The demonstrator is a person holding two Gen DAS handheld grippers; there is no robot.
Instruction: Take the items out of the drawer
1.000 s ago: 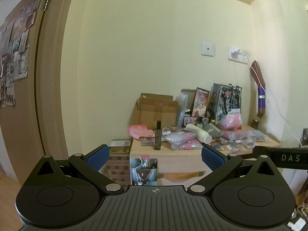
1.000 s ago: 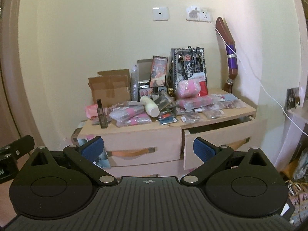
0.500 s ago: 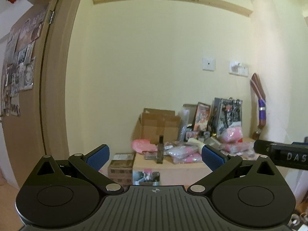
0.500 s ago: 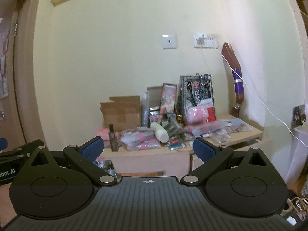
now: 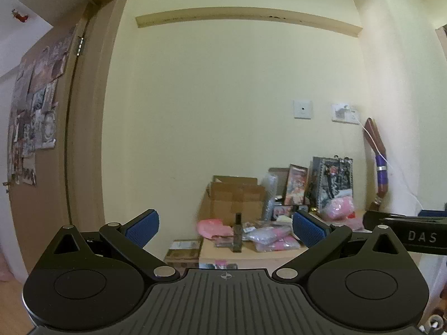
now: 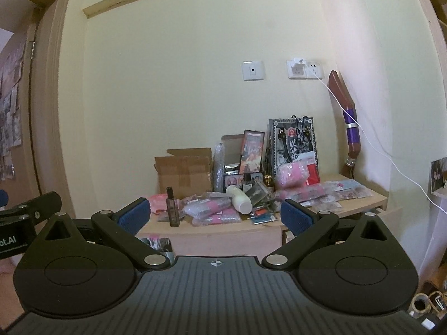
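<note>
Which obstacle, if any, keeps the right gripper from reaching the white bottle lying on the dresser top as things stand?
Probably none. The right gripper is open and empty, and the white bottle lies on top of the clutter facing it, with nothing in between. It is far off across the room, though, so the person must first close in.

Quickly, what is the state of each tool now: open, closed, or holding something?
Left tool: open, holding nothing.
Right tool: open, holding nothing.

Black ribbed tongs (image 5: 225,228), blue textured pads (image 5: 142,227), silver pivot screws, white crosshair mark.
</note>
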